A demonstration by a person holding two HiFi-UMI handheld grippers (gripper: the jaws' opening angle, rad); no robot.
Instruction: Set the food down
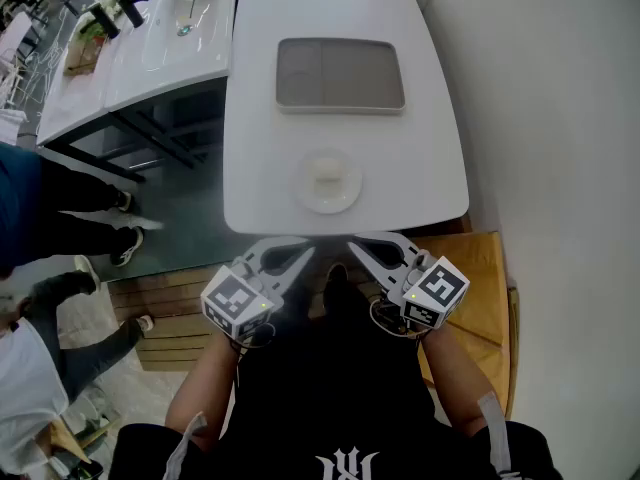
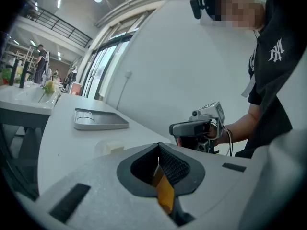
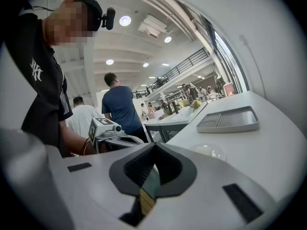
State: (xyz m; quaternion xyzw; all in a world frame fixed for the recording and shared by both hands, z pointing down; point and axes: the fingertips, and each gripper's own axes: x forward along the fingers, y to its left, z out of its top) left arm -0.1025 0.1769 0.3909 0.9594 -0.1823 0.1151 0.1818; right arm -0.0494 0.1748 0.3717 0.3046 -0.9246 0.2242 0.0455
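A clear shallow bowl (image 1: 327, 182) holding a pale block of food (image 1: 326, 176) sits on the white table (image 1: 420, 168) near its front edge. The food (image 2: 113, 148) and bowl (image 3: 211, 152) also show in both gripper views. Beyond it lies a grey divided tray (image 1: 340, 73) (image 2: 100, 120) (image 3: 229, 120). My left gripper (image 1: 304, 252) (image 2: 158, 156) and right gripper (image 1: 356, 247) (image 3: 154, 155) hover side by side just short of the table edge. Both are shut with nothing between the jaws, and they point towards each other.
A second white counter with a sink and plants (image 1: 150, 38) stands at the upper left. Two people (image 1: 40, 208) stand on the floor at the left. A wooden seat (image 1: 480, 288) is under my right arm, and a white wall runs along the right.
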